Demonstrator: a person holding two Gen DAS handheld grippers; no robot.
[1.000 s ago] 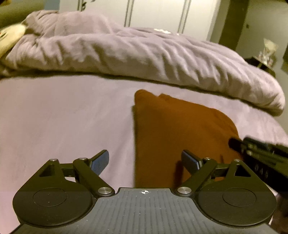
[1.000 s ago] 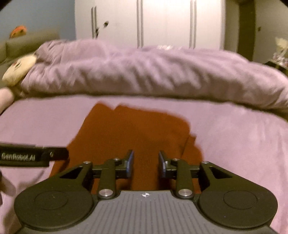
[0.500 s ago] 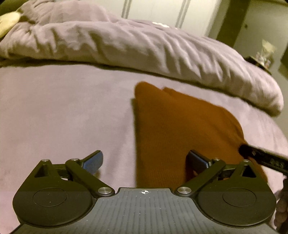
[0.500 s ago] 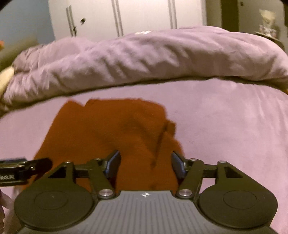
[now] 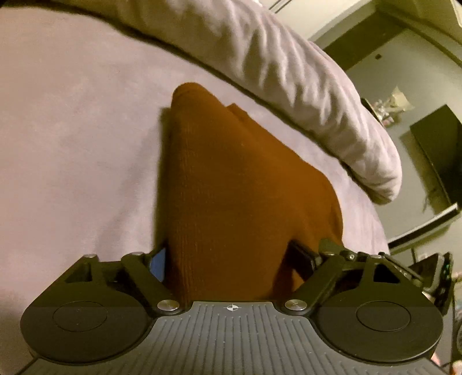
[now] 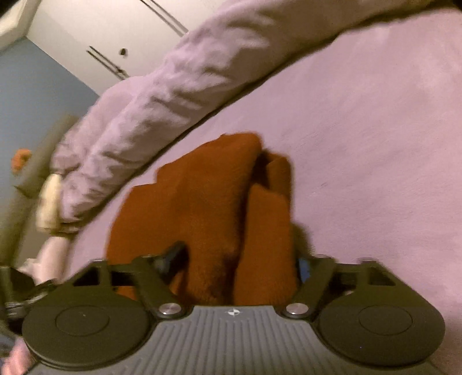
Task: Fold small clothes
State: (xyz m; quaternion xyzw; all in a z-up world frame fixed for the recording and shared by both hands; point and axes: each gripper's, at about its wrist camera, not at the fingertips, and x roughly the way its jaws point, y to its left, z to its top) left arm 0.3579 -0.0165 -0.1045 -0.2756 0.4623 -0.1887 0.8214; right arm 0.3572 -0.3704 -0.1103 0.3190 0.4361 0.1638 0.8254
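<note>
A rust-brown knitted garment lies folded on the purple bed sheet. My left gripper stands low over its near edge, and its jaws are closing with the left part of the cloth between them. One blue pad sits right at the garment's left side. In the right wrist view the garment shows a raised fold on its right. My right gripper straddles that side, jaws closing with bunched cloth between them. The pads do not clearly press on the cloth in either view.
A crumpled lilac duvet is heaped along the far side of the bed. A dark screen stands beyond the bed's right edge. White wardrobe doors and a cream pillow lie behind and to the left.
Both grippers came down and forward onto the garment's near edge and rolled. The right jaws widened from a narrow gap. Cloth now sits between both pairs of fingers.
</note>
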